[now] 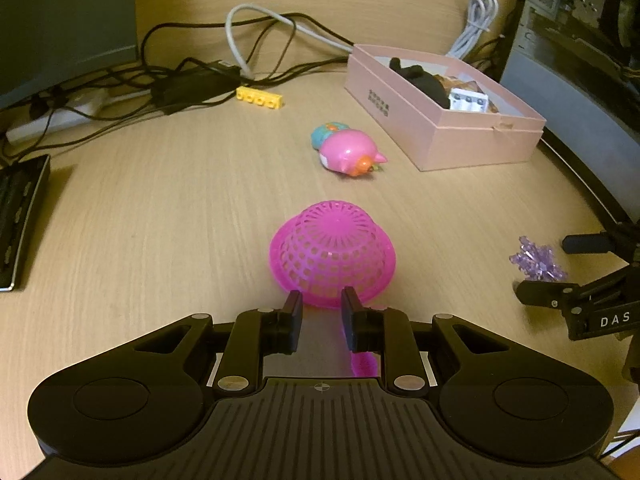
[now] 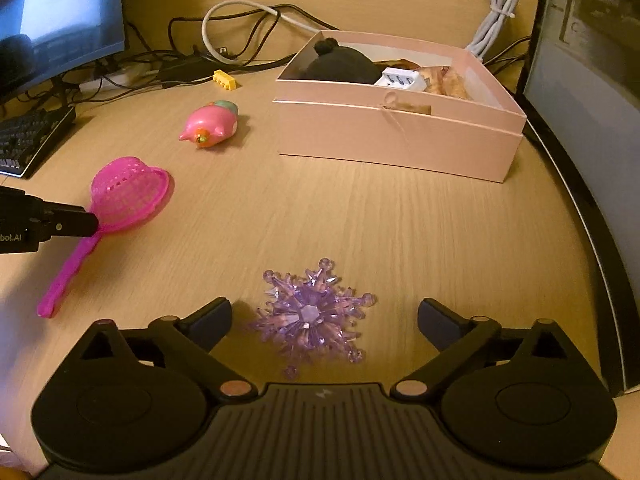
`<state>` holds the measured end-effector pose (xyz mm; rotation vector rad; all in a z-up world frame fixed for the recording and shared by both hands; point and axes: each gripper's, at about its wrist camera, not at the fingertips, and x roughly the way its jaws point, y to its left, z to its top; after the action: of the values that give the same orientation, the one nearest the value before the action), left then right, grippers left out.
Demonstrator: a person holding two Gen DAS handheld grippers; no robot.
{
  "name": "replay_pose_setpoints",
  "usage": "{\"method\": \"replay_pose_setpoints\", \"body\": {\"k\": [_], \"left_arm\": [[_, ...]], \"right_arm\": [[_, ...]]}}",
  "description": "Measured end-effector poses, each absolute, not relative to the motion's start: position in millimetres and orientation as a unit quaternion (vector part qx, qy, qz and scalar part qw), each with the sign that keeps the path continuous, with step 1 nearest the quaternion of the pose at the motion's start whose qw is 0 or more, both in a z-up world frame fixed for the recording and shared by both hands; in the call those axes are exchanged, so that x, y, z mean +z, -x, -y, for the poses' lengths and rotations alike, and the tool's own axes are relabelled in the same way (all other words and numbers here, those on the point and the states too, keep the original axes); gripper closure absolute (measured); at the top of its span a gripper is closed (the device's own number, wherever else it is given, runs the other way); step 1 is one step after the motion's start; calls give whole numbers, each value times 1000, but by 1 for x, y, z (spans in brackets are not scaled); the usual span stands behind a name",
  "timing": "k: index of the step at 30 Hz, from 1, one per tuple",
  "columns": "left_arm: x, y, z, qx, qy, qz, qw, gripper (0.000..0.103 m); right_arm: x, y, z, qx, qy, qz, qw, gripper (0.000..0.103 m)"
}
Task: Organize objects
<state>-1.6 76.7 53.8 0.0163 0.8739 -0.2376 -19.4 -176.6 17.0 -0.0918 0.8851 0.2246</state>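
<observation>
A pink mesh strainer (image 1: 332,254) lies upside down on the wooden desk, its handle running back between my left gripper's fingers. My left gripper (image 1: 322,312) is partly closed around the handle, with a gap still showing on either side. In the right wrist view the strainer (image 2: 128,192) lies at the left with my left gripper (image 2: 86,222) at its neck. My right gripper (image 2: 324,320) is open wide around a purple crystal snowflake (image 2: 310,314), which lies flat on the desk. A pink toy (image 1: 348,154) and a yellow brick (image 1: 259,98) lie farther back.
A pink open box (image 2: 400,132) holding a black item, a white block and other things stands at the back right. Tangled cables (image 1: 192,76) and a power strip run along the back. A keyboard (image 1: 20,216) sits at the left. A dark computer case (image 2: 580,80) borders the right.
</observation>
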Motion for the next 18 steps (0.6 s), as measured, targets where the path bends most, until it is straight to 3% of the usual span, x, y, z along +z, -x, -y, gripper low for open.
{"method": "replay_pose_setpoints", "body": {"k": [18], "left_arm": [[64,6,-60,-93,-1,-453,887,79]], "right_arm": [[16,24,178,123,52,-423,896,0]]}}
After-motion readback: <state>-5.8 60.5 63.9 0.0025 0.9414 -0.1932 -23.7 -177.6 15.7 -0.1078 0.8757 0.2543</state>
